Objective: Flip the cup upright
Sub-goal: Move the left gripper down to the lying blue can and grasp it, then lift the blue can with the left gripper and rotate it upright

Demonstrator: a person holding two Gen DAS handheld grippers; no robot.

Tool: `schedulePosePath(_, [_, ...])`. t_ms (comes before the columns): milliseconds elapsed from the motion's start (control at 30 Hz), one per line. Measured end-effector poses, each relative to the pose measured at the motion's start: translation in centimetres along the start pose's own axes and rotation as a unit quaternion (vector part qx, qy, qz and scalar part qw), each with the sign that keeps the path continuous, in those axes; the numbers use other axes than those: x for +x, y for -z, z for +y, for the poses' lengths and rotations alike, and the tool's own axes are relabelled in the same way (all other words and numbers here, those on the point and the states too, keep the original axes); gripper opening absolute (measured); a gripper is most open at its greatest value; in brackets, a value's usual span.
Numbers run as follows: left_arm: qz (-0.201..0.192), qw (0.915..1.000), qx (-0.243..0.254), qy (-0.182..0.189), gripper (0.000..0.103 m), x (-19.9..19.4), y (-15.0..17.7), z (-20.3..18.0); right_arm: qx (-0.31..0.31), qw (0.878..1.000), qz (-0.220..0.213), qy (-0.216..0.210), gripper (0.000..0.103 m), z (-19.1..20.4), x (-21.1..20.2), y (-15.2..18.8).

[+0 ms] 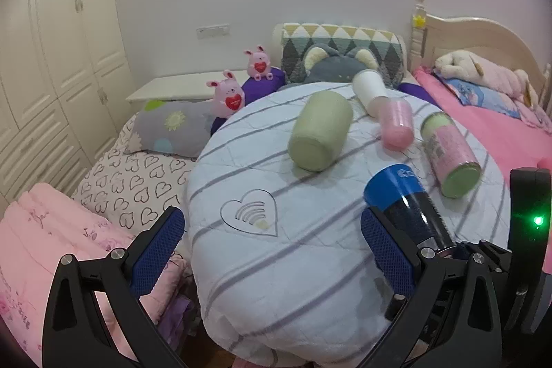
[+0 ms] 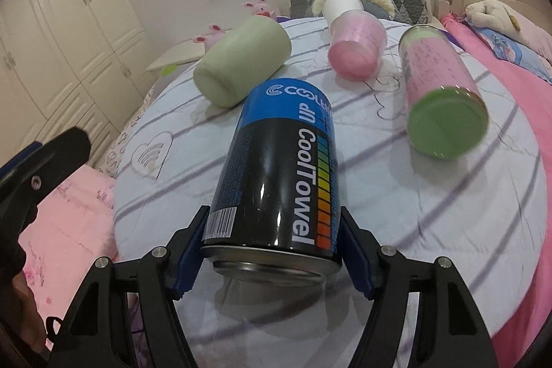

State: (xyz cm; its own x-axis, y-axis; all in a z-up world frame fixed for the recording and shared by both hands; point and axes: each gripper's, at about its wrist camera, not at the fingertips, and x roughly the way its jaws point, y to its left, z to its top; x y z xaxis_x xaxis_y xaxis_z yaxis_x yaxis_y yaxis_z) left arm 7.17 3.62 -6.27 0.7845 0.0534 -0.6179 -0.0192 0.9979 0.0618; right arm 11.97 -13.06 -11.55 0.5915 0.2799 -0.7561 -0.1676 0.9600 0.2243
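Quilt (image 1: 310,264) bears toppled cups; right jaws clamp black can (image 2: 276,175), left jaws agape.

Black-blue can (image 2: 276,168): "CoolTowel", "UP" (upside down); top logo text partly legible.

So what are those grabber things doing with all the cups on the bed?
The right gripper has its two blue pads squeezed on the black and blue can, near its bottom end. The left gripper is open, holding nothing. The green cup, pink cup, white cup and pink tube lie tipped over on the striped quilt.
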Motion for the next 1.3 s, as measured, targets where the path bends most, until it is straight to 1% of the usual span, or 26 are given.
schedulePosePath(100, [0.002, 1.0, 0.003, 0.002, 0.103, -0.6, 0.2, -0.7, 0.002, 1.0, 0.0, -0.009, 0.071, -0.1, -0.2, 0.4])
schedulePosePath(133, [0.004, 1.0, 0.004, 0.003, 0.103, -0.7, 0.2, -0.8, 0.003, 1.0, 0.001, -0.014, 0.073, -0.2, -0.2, 0.4])
schedulePosePath(200, [0.008, 1.0, 0.002, 0.005, 0.103, -1.1, 0.3, -1.1, 0.008, 1.0, 0.003, -0.029, 0.083, -0.4, -0.1, 0.4])
schedulePosePath(300, [0.011, 0.9999, -0.005, 0.008, 0.103, -1.5, 0.3, -1.4, 0.004, 0.999, -0.015, -0.044, 0.083, -0.5, -1.4, 0.3])
schedulePosePath(433, [0.007, 0.9999, -0.012, 0.009, 0.103, -2.2, 0.0, -2.0, -0.012, 0.998, -0.038, -0.042, 0.083, -0.4, -3.6, 1.1])
schedulePosePath(533, [-0.003, 0.9999, -0.008, 0.007, 0.103, -2.8, -0.3, -3.0, -0.018, 0.998, -0.056, -0.02, 0.083, -1.0, -4.9, 1.3])
schedulePosePath(600, [-0.008, 0.9999, -0.004, 0.007, 0.103, -3.2, -0.5, -3.9, -0.021, 0.997, -0.07, 0.003, 0.083, -1.6, -5.8, 1.3])
schedulePosePath(733, [-0.011, 0.9999, 0.01, 0.005, 0.103, -3.6, -0.6, -5.6, -0.018, 0.994, -0.098, 0.04, 0.083, -3.6, -7.7, 1.2])
schedulePosePath(800, [-0.01, 0.9997, 0.02, 0.006, 0.103, -3.6, -0.6, -6.7, -0.015, 0.993, -0.109, 0.052, 0.083, -4.8, -8.5, 1.2])
schedulePosePath(1000, [-0.004, 0.9993, 0.035, 0.006, 0.103, -3.6, -0.7, -9.0, -0.001, 0.988, -0.134, 0.073, 0.083, -7.8, -10.0, 1.0])
schedulePosePath(1300, [0.011, 0.9989, 0.047, -0.003, 0.103, -2.3, -0.9, -11.4, 0.007, 0.988, -0.142, 0.068, 0.083, -10.4, -10.0, 1.0])
